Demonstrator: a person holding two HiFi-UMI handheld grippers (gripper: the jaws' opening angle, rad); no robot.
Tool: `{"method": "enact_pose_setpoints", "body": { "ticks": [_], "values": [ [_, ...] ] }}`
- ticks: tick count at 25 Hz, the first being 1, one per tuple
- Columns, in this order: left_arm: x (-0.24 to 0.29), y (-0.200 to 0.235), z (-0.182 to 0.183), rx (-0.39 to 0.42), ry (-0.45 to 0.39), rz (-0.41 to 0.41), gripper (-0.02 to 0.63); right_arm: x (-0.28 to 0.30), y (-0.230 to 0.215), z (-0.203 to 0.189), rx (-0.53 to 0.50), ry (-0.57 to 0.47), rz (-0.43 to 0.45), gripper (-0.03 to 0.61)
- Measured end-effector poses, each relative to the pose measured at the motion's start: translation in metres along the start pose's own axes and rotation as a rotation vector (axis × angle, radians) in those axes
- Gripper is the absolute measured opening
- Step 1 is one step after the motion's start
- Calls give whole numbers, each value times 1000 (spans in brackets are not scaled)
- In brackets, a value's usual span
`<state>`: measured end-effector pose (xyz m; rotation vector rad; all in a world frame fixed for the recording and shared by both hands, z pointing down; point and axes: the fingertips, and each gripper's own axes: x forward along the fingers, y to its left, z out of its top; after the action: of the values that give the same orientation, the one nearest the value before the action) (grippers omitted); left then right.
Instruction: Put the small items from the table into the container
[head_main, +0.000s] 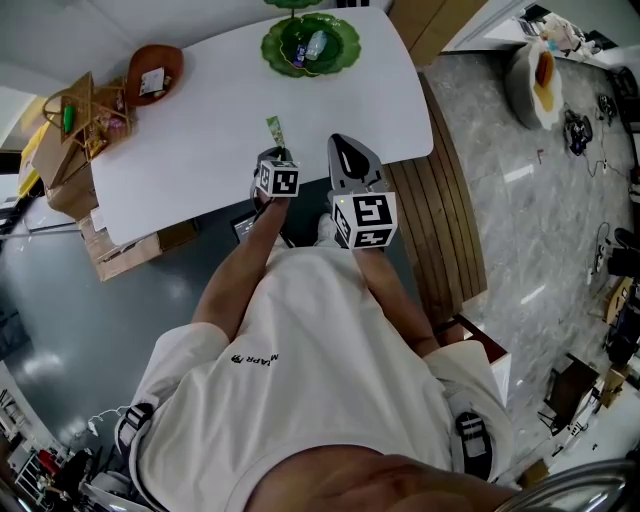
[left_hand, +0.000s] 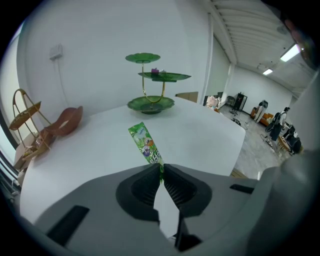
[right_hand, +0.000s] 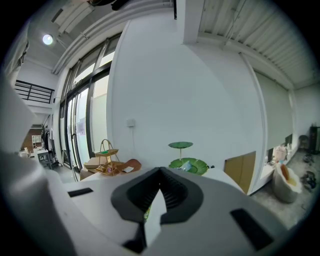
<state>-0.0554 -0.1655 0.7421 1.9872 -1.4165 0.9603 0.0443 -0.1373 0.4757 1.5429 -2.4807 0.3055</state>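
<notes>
A long green snack sachet (left_hand: 145, 142) sticks out from my left gripper (left_hand: 161, 168), which is shut on its near end and holds it just above the white table (left_hand: 200, 137). From the head view the sachet (head_main: 273, 130) points away from the left gripper (head_main: 272, 153) toward the green leaf-shaped tiered stand (head_main: 345, 40) at the table's far edge. That stand (left_hand: 151, 104) has some wrapped items in its bottom dish. My right gripper (head_main: 350, 160) hovers beside the left one with its jaws shut (right_hand: 160, 173) and nothing between them.
A brown leaf-shaped dish (head_main: 155, 72) holding a card sits at the far left of the table. A wicker tiered basket (head_main: 78, 115) stands next to it over cardboard boxes. A wooden bench (head_main: 440, 220) runs along the table's right side.
</notes>
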Motion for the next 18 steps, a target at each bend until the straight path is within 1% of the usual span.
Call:
{"method": "enact_pose_setpoints", "body": {
  "ticks": [6,12,18],
  "values": [
    [-17,7,24,24,-49,5,29,1,2,8,2,-23,2,6],
    [-27,2,50,78,-100,-6,29,0,3,15,-3,-44,-2,6],
    [-37,-6,80,85,-160,-31,29,-4,-4,22,-5,-59,-19,6]
  ]
}}
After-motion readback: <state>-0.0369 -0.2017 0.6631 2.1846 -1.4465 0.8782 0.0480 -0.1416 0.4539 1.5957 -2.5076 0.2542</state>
